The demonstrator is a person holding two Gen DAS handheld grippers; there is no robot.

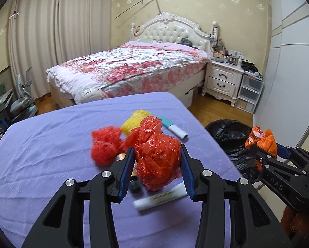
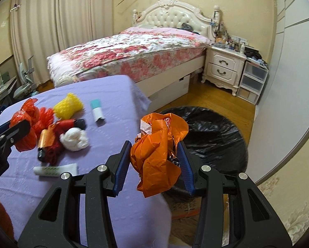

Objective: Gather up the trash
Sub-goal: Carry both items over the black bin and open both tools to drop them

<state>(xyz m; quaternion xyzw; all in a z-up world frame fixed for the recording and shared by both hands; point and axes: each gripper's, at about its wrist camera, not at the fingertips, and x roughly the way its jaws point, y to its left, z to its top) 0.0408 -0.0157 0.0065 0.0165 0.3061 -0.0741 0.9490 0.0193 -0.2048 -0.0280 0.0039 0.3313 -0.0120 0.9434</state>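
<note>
My left gripper (image 1: 157, 155) is shut on a crumpled red plastic bag (image 1: 156, 157), held above the purple-covered table (image 1: 51, 155). My right gripper (image 2: 154, 153) is shut on a crumpled orange bag (image 2: 156, 155), raised at the table's right edge beside the black trash bag (image 2: 214, 136) that lies open on the floor. In the left wrist view the right gripper (image 1: 260, 153) with its orange bag (image 1: 262, 138) hangs over the black bag (image 1: 231, 132). In the right wrist view the left gripper (image 2: 16, 128) and red bag (image 2: 26, 124) show at the left edge.
On the table lie a red net ball (image 1: 104, 144), a yellow net ball (image 2: 68, 104), a white wad (image 2: 74, 139), a teal-and-white tube (image 2: 97, 111), a white tube (image 2: 55, 169) and a small gold-and-black item (image 2: 42, 144). A bed (image 2: 129, 53) and nightstand (image 2: 224, 66) stand behind.
</note>
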